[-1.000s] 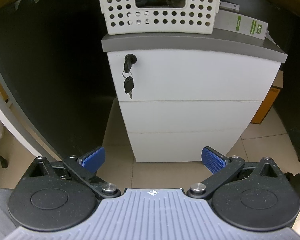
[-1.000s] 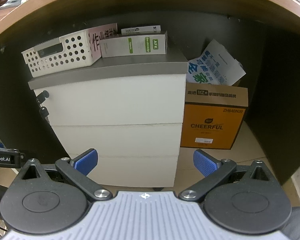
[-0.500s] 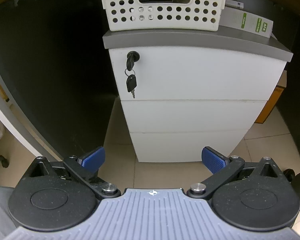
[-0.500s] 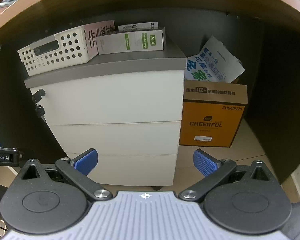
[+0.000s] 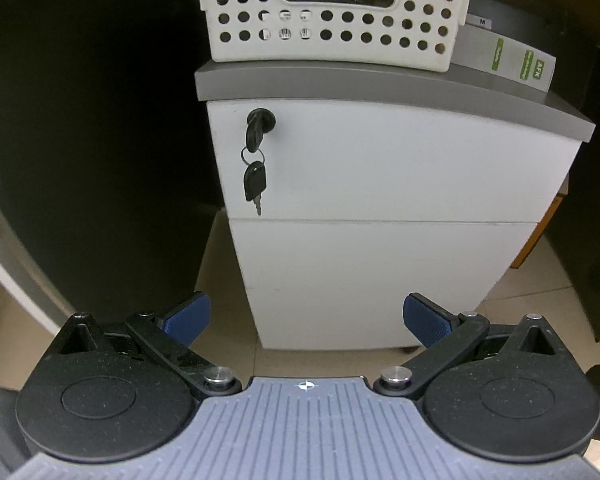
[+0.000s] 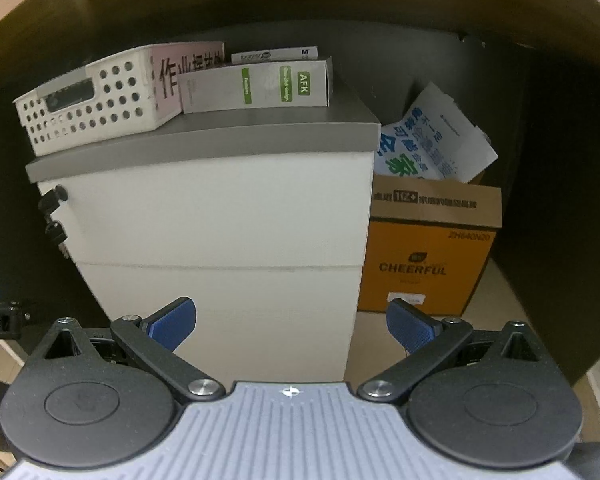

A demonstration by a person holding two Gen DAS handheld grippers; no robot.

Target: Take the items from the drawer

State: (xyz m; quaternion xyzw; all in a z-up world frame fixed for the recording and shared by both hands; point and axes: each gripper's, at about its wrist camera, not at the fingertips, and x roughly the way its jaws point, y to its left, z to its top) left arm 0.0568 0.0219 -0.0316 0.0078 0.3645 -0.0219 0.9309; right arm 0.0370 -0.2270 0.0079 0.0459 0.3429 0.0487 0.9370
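Observation:
A white drawer cabinet (image 5: 380, 168) with a grey top stands under a desk, all its drawers shut. It also shows in the right wrist view (image 6: 220, 216). A black key (image 5: 256, 132) sits in the lock of the top drawer, with a second key hanging from it. My left gripper (image 5: 306, 320) is open and empty, a short way in front of the lower drawers. My right gripper (image 6: 290, 320) is open and empty, facing the cabinet's right half.
A white perforated basket (image 5: 332, 20) and grey boxes (image 6: 256, 86) sit on the cabinet top. An orange cardboard box (image 6: 428, 252) with papers stands on the floor to the cabinet's right. Dark desk panels close in on both sides.
Both grippers have moved closer to the cabinet, which now looks larger. Both stay open and empty.

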